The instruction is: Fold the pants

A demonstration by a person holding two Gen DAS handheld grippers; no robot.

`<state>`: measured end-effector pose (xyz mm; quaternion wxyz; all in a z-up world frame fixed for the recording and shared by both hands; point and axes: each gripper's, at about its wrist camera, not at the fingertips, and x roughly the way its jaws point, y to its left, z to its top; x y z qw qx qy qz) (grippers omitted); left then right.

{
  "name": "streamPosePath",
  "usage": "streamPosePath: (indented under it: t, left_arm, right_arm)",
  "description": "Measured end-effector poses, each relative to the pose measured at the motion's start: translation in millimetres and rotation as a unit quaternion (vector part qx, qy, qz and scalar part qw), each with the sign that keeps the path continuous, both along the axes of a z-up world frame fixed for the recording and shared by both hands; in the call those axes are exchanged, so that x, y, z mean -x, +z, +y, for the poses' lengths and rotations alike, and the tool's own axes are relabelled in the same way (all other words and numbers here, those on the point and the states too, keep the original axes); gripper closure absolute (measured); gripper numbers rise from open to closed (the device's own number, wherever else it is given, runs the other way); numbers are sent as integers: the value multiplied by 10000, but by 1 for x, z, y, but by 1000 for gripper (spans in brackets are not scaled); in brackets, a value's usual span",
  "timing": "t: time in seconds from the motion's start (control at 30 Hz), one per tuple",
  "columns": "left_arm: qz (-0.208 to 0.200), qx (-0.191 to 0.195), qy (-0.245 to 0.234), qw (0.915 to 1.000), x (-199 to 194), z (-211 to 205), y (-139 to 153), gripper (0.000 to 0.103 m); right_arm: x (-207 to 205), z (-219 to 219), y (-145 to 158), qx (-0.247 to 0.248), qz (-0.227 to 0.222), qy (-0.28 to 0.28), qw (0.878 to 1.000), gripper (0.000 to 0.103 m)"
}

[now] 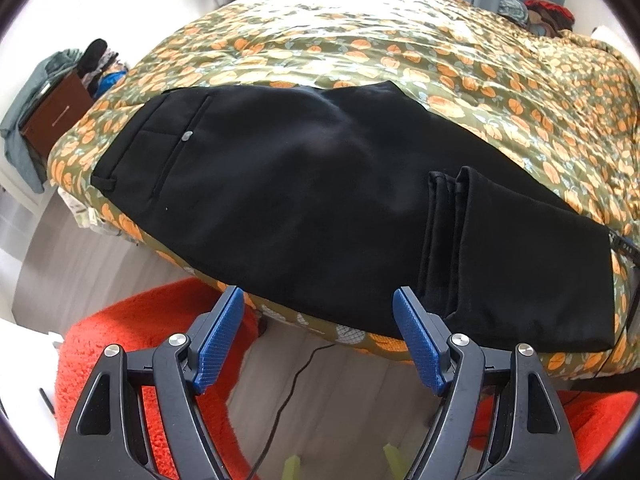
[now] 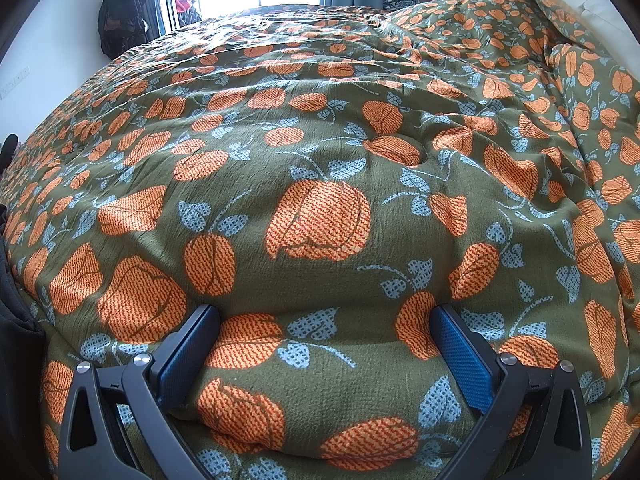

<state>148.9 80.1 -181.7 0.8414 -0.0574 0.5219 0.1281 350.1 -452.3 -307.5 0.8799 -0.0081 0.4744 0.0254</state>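
Black pants [image 1: 304, 184] lie flat across the near edge of the bed, waistband and back pocket to the left, leg ends folded back on top at the right [image 1: 448, 240]. My left gripper [image 1: 318, 300] is open and empty, just in front of the pants' near edge, over the floor. My right gripper [image 2: 326, 320] is open and empty, low over the bedspread. In the right wrist view only a sliver of the pants [image 2: 16, 320] shows at the left edge.
The bed carries an olive quilt with orange flowers [image 2: 320, 140]. An orange rug [image 1: 132, 332] and a black cable [image 1: 296, 380] lie on the floor below. A brown nightstand with clothes [image 1: 52, 108] stands far left. Clothes pile [image 1: 536, 12] sits at the bed's far corner.
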Motion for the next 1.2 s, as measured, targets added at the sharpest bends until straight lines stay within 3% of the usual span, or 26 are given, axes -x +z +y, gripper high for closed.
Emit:
streamPosePath:
  t: [0.17,0.6,0.7,0.8,0.97,1.07,1.2]
  left_arm:
    - [168,82,50,9998,2,11,-17,24]
    - [15,434,587,9973,13,74,-16,24]
    - [-51,539,660,9963,15,82,-14,23]
    - [-62,774,823,9936,18,95,-16,20]
    - [-432,1584,1389,9766,25,144,-15,18]
    - [-782,1967,1831,9600,30,187,-13,18]
    - [-1321,2233,2426,9348,36,249,-6,21]
  right_arm:
    - [0,0,0,-1,-1,0,10000,0]
    - [-4,1,-1,16,120,-8,9999,0]
    - [-5,-9,8,-377,313,-192,9986,0]
    - [21,-17,41,-658,-409,-586,9953,0]
    - [117,3,116,-1360,-1698,-649,9739,0]
    - [171,38,136,-1733,-1817,-380,9672,0]
    - [219,102,129,-1381,-1577,260,9774,0]
